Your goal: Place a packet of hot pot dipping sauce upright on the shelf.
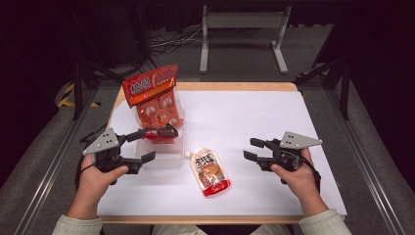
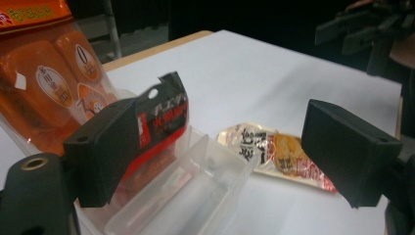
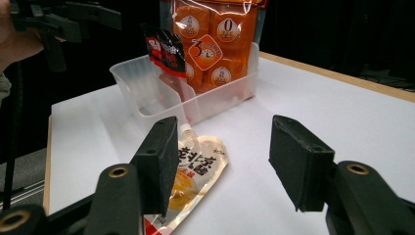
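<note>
clear bin point(image 1: 169, 155) – orange snack bag point(image 1: 155, 98), red-black packet point(image 1: 161, 133) | spouted pouch point(image 1: 210, 171) – on table

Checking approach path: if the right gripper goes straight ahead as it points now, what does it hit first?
Most likely the spouted pouch lying flat just ahead of the right gripper; the clear bin stands beyond it. Depth is uncertain.

The table point(image 1: 254, 112) carried a white top with a wooden edge and stood on grey carpeted floor point(image 1: 318, 58). A grey metal frame point(image 1: 243, 29) stood behind it (cables point(image 1: 169, 41) lay beside it). Black-and-yellow tape point(image 1: 68, 98) marked the floor. The surroundings were dark.
</note>
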{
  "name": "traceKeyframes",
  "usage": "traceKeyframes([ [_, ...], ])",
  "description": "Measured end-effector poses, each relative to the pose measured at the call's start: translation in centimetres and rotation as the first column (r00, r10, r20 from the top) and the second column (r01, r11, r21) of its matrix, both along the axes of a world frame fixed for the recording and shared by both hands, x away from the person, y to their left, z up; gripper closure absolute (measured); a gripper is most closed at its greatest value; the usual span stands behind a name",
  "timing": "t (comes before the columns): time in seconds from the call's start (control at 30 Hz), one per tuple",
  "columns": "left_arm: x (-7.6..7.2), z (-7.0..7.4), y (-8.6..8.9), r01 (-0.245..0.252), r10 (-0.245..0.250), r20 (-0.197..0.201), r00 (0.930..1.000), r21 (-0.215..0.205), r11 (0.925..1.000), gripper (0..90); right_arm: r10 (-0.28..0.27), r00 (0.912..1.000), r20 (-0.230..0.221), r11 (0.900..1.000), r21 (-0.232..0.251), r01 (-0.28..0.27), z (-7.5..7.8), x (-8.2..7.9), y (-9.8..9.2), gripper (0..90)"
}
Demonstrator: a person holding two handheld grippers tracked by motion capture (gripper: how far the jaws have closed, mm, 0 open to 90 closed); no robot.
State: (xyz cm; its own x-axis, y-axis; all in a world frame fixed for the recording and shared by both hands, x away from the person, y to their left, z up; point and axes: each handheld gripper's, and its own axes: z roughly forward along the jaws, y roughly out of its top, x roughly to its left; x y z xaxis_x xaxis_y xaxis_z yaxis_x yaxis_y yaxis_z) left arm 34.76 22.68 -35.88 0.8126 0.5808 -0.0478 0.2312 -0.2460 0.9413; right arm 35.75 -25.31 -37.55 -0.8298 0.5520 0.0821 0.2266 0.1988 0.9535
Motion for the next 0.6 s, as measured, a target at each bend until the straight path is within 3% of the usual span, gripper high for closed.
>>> traceKeyframes([
  [0.07,-0.3,0.0,-0.1,0.012,-0.012,-0.009,0.9999,0.001,0.9999,15.6,0.010,0.9999,-0.008,1.000,-0.007,-0.010,0.0,0.2,0.5,44.8],
  [0.13,-0.6,0.1,-0.3,0.008,-0.008,0.009,0.9999,0.022,0.9997,19.5,0.022,0.9996,-0.017,1.000,-0.020,-0.022,0.1,0.6,1.3,44.2],
  [0.37,-1.3,0.2,-0.4,0.001,0.000,-0.004,1.0000,0.017,0.9998,19.3,0.045,0.9963,-0.073,0.998,-0.045,-0.049,-0.4,2.5,3.5,42.4],
  [0.5,-1.6,0.0,-0.4,-0.021,0.021,-0.011,0.9997,0.029,0.9994,18.9,0.071,0.9892,-0.128,0.993,-0.085,-0.082,-1.3,4.1,5.7,41.6],
  [0.6,-1.8,0.0,-0.5,-0.030,0.030,-0.009,0.9995,0.039,0.9988,18.9,0.079,0.9814,-0.175,0.992,-0.087,-0.096,-2.0,5.0,6.5,41.4],
])
